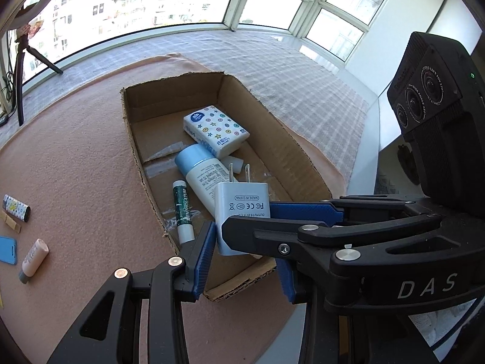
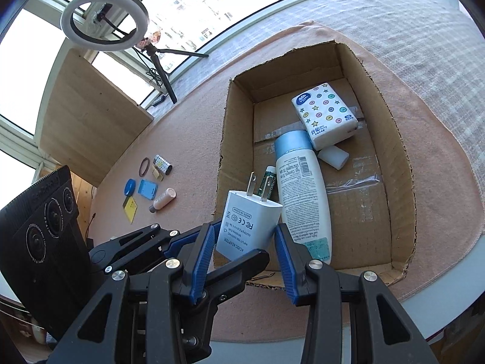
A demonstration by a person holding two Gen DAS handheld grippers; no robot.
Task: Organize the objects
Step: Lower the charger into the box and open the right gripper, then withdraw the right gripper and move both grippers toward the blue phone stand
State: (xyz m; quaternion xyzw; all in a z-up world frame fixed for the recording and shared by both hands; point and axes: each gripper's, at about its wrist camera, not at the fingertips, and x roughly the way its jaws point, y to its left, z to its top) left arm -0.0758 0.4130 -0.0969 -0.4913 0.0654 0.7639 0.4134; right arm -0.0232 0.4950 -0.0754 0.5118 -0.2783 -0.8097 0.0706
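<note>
A white AC adapter [image 1: 241, 212] [image 2: 250, 223] hangs over the near end of an open cardboard box [image 1: 282, 148] [image 2: 397, 163]. Both grippers reach it from opposite sides. In the right wrist view my right gripper [image 2: 244, 236] has its blue pads on both sides of the adapter. My left gripper [image 1: 245, 248] also brackets it, and the other gripper crosses in front, so its contact is unclear. In the box lie a tissue pack [image 1: 216, 129] [image 2: 329, 113], a white bottle with a blue cap [image 1: 201, 171] [image 2: 303, 194], a green lip balm [image 1: 182, 209] and a white eraser [image 2: 333, 156].
On the pink mat [image 1: 75, 157] left of the box lie a small patterned tube [image 2: 162, 163], a blue card case [image 2: 147, 188], a blue oval [image 2: 130, 187], a peach tube [image 2: 163, 199], a hair tie [image 2: 145, 166] and a yellow card [image 2: 131, 209]. A ring light on a tripod [image 2: 104, 18] stands by the window.
</note>
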